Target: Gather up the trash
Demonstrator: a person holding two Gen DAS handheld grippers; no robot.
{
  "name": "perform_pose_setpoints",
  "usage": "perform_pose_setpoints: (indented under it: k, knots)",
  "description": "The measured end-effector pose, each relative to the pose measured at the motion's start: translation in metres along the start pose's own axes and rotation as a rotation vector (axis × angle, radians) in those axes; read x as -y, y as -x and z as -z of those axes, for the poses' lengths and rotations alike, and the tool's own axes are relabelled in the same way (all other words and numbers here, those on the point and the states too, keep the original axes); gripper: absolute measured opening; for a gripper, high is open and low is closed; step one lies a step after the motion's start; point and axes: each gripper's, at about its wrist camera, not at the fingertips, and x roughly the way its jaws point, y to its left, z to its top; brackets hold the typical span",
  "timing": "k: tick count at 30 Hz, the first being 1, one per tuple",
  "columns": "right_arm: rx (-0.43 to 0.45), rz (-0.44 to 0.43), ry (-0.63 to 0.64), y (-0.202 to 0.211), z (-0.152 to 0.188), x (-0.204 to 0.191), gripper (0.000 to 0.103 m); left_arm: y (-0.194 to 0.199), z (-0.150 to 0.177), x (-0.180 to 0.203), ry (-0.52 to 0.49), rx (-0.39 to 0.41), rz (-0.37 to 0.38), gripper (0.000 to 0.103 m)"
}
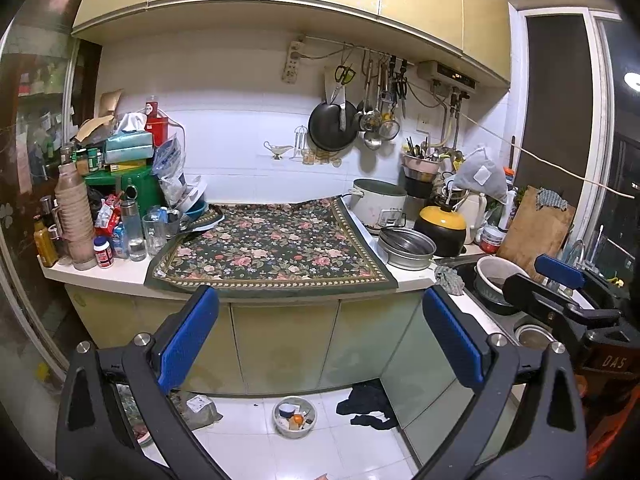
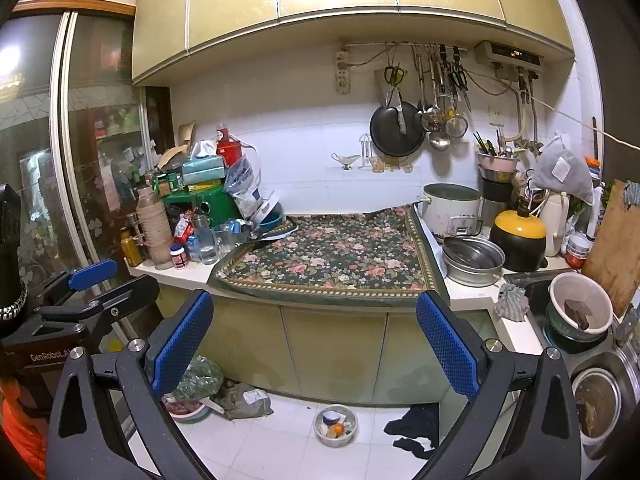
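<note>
My left gripper (image 1: 320, 300) is open and empty, held in the air in front of the kitchen counter. My right gripper (image 2: 314, 306) is open and empty too, level with it; it also shows at the right edge of the left wrist view (image 1: 560, 272). On the floor below stands a small metal bowl of scraps (image 1: 294, 417), also in the right wrist view (image 2: 335, 425). A dark cloth (image 1: 370, 404) lies on the floor to its right. A grey bag (image 2: 246, 400) and a green bag (image 2: 200, 378) lie at the left by the cabinet.
A floral cloth (image 1: 272, 248) covers the counter's middle. Bottles and boxes (image 1: 116, 184) crowd its left end. Pots (image 1: 406, 246), a rice cooker (image 1: 378, 202) and a sink with bowls (image 2: 580, 312) sit at the right. Cabinet doors (image 1: 284, 344) are shut below.
</note>
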Motion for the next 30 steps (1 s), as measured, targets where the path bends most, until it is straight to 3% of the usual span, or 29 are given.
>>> perform_pose_setpoints:
  k: [12, 30]
  knots:
    - [-0.01, 0.012, -0.009, 0.0, -0.003, 0.006, 0.101, -0.006, -0.002, 0.005, 0.014, 0.001, 0.006, 0.102]
    - [-0.048, 0.008, -0.034, -0.02, -0.004, 0.01, 0.101, -0.04, 0.002, 0.009, 0.032, -0.06, -0.004, 0.102]
